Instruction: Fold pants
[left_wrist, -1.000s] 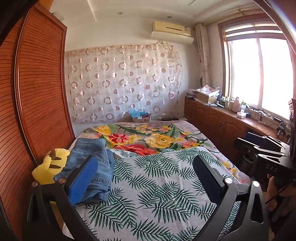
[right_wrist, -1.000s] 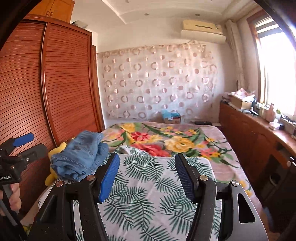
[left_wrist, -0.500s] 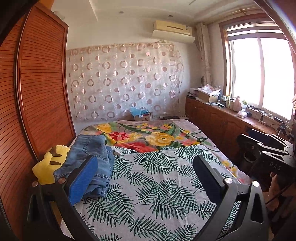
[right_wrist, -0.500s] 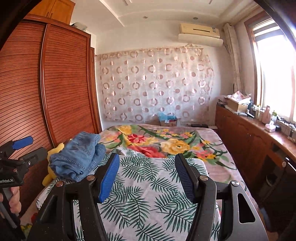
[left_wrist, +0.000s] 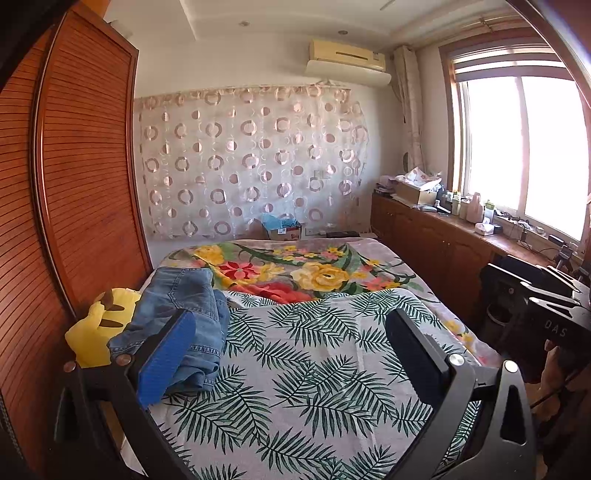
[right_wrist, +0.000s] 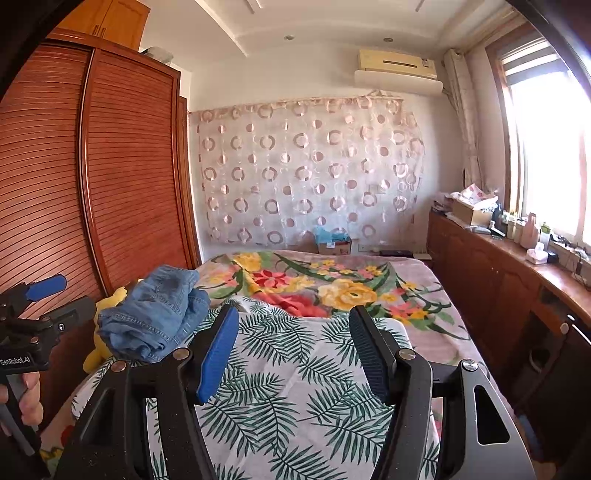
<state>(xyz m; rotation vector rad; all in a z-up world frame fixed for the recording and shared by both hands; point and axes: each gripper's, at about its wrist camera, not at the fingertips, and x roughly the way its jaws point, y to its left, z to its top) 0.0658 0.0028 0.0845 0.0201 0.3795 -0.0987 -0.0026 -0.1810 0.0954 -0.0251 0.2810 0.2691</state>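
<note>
Folded blue denim pants lie in a heap at the left side of the bed, partly on a yellow plush toy. They also show in the right wrist view. My left gripper is open and empty, held above the leaf-print sheet, its blue pad in front of the pants' near edge. My right gripper is open and empty above the same sheet, to the right of the pants. The left gripper's body shows at the left edge of the right wrist view.
A floral blanket covers the far half of the bed. A slatted wooden wardrobe runs along the left. Wooden cabinets with clutter stand under the window at right. A cardboard box sits beyond the bed.
Both views have tilted up and back a little, so the bed sits lower in frame. The pants have not moved. Both grippers stay open.
</note>
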